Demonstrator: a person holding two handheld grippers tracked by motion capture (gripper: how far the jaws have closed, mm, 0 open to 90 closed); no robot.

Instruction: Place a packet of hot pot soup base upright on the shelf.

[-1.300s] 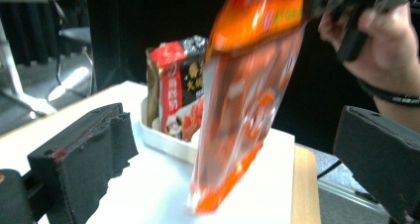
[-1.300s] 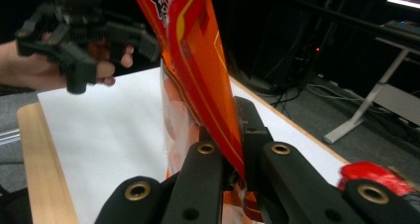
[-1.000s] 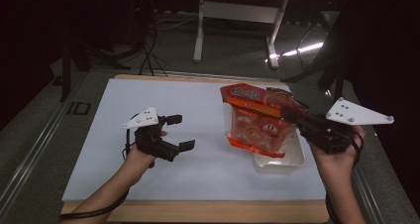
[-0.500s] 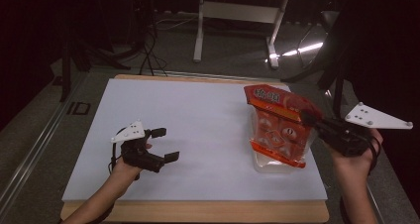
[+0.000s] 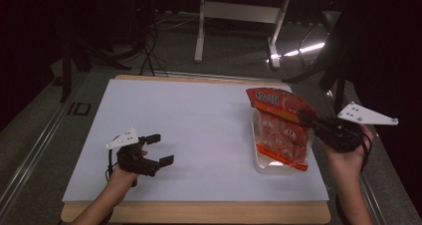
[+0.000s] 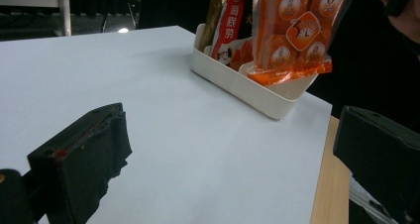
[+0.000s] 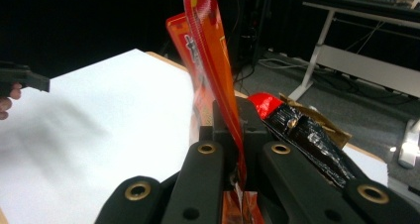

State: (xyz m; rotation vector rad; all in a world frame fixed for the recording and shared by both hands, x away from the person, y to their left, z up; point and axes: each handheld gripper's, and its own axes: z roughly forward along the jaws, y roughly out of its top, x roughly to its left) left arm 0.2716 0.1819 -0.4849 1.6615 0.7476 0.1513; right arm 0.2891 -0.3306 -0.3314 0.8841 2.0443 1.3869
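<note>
Over the right side of the table in the high view, pinching the orange snack bag (image 5: pixel 278 130) tight between the shut jaws of the right gripper (image 5: pixel 304 118); having carried it rightward and lower than a second ago, now hanging it upright over the cream tray (image 5: pixel 268 169), likely lowering it in; resting the left gripper (image 5: pixel 160 148) low over the white sheet (image 5: pixel 199 115), jaws wide apart and empty, having drawn back toward the near edge; reading "ID" (image 5: pixel 79 108) beside the table.

In the left gripper view, looking between spread jaws at the tray; reading "0" and "3" on the bag's inner packets; showing Chinese characters on a red packet (image 6: pixel 230 26) already standing inside.

In the right gripper view, clamping the bag's edge, print too blurred for reading.
</note>
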